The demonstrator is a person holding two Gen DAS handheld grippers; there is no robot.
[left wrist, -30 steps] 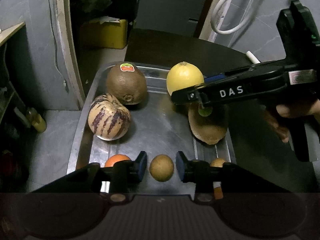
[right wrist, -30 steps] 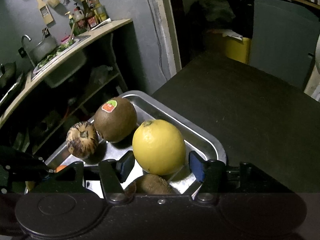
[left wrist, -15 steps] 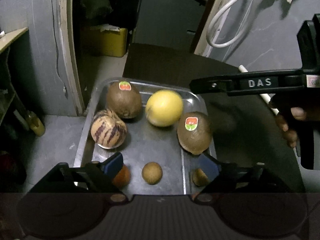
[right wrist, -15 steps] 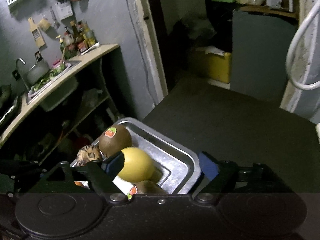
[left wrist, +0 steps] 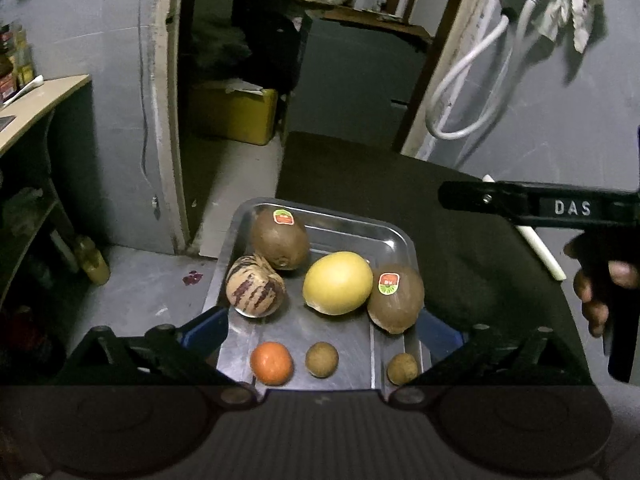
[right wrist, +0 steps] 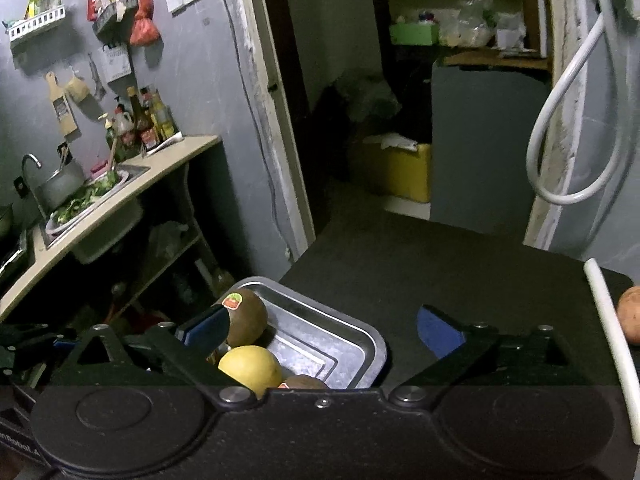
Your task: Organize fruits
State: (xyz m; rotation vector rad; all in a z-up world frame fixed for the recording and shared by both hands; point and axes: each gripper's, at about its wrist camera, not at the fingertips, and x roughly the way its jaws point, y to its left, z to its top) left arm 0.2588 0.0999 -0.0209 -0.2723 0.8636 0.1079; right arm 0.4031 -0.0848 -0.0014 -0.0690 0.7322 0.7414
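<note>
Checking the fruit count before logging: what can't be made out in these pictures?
- Right wrist view: second stickered brown fruit, mostly hidden by the gripper body.
- Right wrist view: reddish round thing, cut off by the right edge.
- Left wrist view: sticker print, too small.

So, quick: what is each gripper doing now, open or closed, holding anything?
Left gripper: open, holding nothing, above the tray.
Right gripper: open, holding nothing.

Seven fruits (left wrist: 337, 288) resting in metal tray (left wrist: 394, 236), lemon central
</note>
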